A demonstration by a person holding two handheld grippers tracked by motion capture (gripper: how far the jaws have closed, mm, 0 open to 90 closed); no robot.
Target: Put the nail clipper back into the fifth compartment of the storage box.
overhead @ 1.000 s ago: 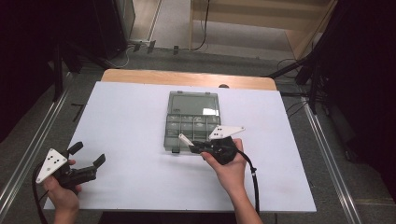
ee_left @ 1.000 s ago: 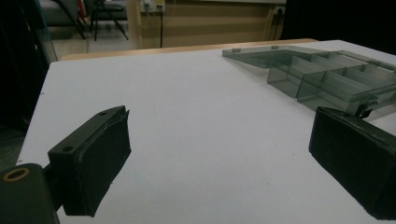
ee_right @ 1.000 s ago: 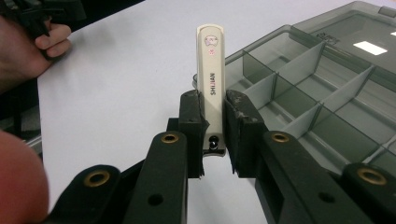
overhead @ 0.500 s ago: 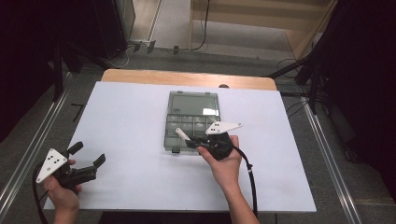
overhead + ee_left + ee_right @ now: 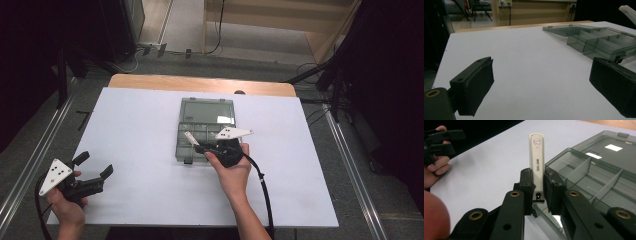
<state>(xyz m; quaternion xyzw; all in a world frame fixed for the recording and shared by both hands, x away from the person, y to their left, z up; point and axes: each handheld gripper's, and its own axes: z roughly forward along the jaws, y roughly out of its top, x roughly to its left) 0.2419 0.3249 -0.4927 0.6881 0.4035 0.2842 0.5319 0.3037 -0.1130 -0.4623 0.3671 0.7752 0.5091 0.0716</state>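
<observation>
White tabletop (image 5: 145,130) is lying under my rig, wooden edge at the far side. Mid-table I am seeing a smoky clear compartment box (image 5: 205,129), lid lying open and flat behind it. My left gripper (image 5: 95,172) is hovering near the front left corner, jaws spread wide. My right gripper (image 5: 201,148) is pinching a slim white clip-like item (image 5: 536,160) over the box's front edge.

Open white table (image 5: 140,125) is left free to the left of the compartment box (image 5: 205,127), approached unobstructed from that side.
</observation>
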